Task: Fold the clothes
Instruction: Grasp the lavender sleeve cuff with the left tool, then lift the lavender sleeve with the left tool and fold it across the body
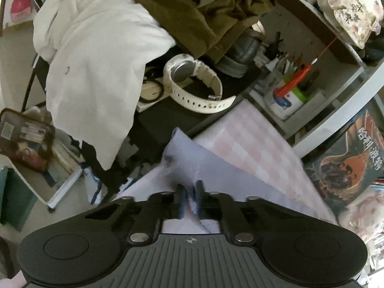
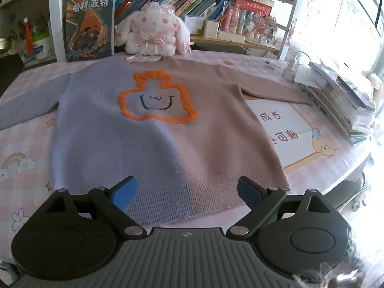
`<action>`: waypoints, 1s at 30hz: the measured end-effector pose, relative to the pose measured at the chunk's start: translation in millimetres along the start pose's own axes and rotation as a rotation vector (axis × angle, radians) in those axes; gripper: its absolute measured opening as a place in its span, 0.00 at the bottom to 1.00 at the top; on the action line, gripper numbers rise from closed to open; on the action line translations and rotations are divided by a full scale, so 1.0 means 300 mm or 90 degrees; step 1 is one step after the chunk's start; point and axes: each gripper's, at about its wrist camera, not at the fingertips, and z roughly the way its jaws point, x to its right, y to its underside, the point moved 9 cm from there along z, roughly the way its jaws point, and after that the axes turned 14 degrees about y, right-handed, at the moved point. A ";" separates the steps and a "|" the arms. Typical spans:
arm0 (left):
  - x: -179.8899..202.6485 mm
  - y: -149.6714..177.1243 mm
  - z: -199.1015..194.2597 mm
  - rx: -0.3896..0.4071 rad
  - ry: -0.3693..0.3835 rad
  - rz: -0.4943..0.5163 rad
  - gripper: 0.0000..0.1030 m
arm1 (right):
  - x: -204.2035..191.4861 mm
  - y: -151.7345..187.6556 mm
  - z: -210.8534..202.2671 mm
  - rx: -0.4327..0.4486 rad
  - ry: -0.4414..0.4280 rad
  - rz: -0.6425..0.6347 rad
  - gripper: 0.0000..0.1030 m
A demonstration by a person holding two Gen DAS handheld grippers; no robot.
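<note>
Left gripper point(image 1: 189, 199) seemingly clamped; right gripper point(image 2: 187, 192) spread.

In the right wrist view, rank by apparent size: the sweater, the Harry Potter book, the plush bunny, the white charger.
1. Sweater, by far the largest.
2. Book.
3. Plush bunny; it looks close to the book in area, so this order is unsure.
4. White charger, smallest.

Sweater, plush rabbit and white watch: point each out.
sweater point(image 2: 153, 144): right wrist view, middle of its body.
plush rabbit point(image 2: 153, 27): right wrist view, its face.
white watch point(image 1: 182, 70): left wrist view, its round face.
</note>
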 end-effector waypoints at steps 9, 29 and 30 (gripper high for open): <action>0.107 -0.015 -0.064 0.020 0.043 0.071 0.03 | -0.006 -0.010 0.005 0.015 -0.029 -0.023 0.88; 0.941 0.343 -0.121 0.062 0.182 0.306 0.03 | 0.263 -0.133 0.274 0.051 -0.135 -0.052 0.88; 0.977 0.375 -0.111 0.060 0.179 0.313 0.03 | 0.289 -0.141 0.292 0.051 -0.146 -0.054 0.88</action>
